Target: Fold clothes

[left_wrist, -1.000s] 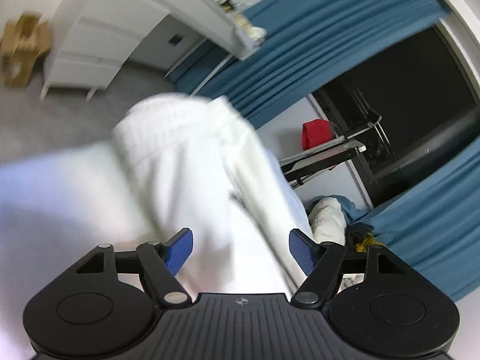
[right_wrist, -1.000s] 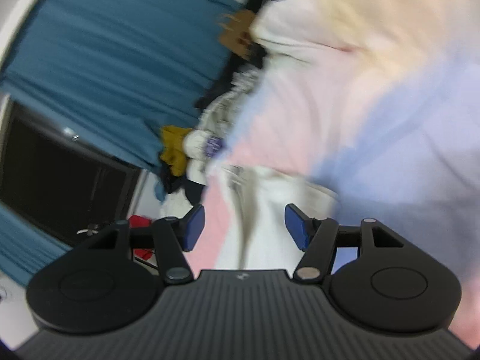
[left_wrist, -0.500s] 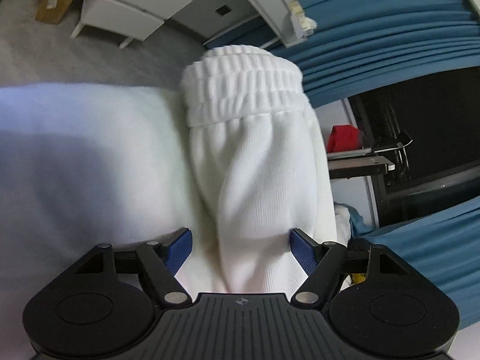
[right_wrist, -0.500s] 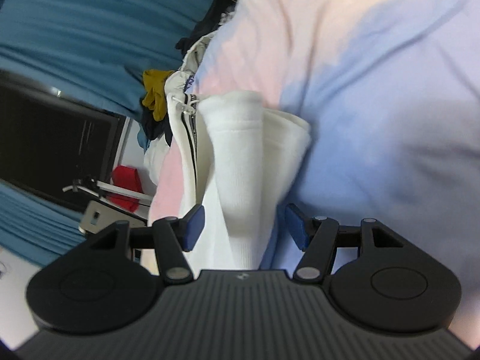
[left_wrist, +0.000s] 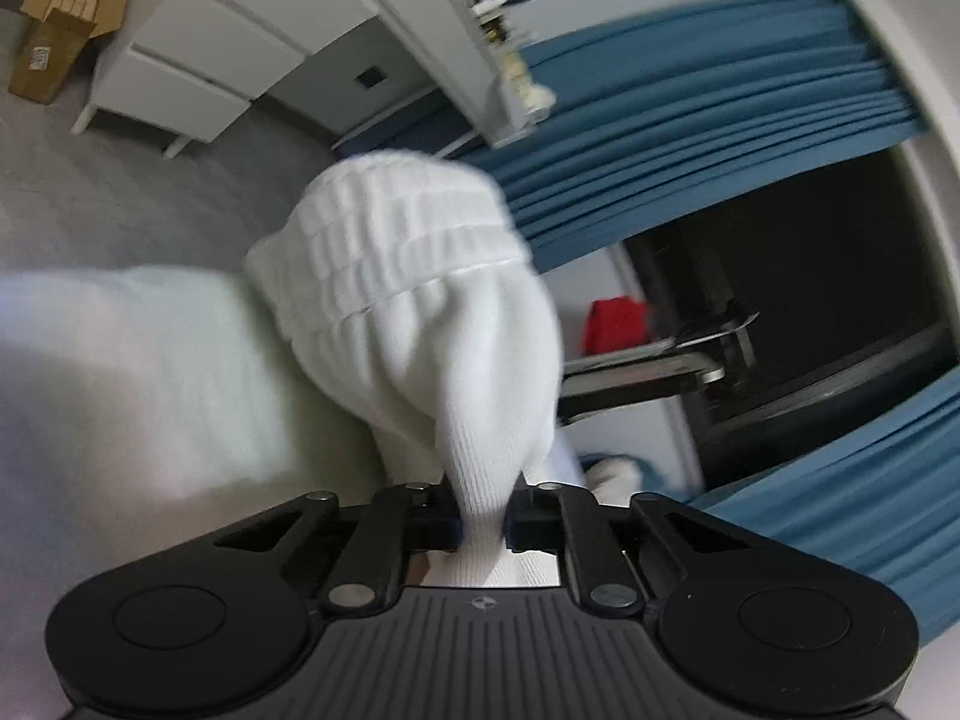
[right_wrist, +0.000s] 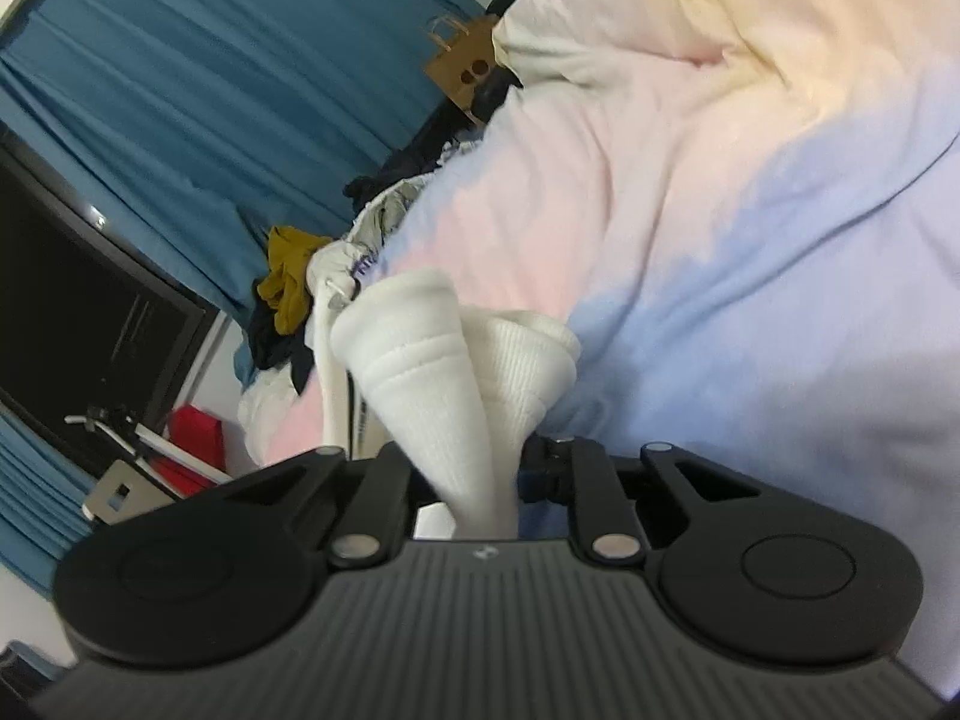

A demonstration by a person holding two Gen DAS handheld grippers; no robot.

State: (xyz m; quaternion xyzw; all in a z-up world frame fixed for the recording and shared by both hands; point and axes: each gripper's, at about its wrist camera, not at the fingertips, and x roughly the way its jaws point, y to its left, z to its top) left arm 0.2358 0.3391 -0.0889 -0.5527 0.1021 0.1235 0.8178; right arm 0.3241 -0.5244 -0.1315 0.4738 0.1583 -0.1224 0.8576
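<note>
The white ribbed-knit garment with a gathered elastic band (left_wrist: 420, 312) is seen clamped at both ends. The left gripper (left_wrist: 483, 519) is closed tight on a bunched neck of the knit, the fabric fanning forward and upward from the jaws to the elastic band. The right gripper (right_wrist: 480, 480) is likewise clenched on the same white knit (right_wrist: 432, 360), which spreads forward from the jaws in two lobes above the pastel pink, yellow and blue bed cover (right_wrist: 750, 180).

The long axis is judged to run between the two grippers, neither being nearer. The coming move is judged to turn on the garment being drawn taut along that axis before being laid on the cover.

Count: one garment held; two grippers, both engaged; one bed cover; further clothes heaped (right_wrist: 288, 288) at the cover's far edge, number not determinable.
</note>
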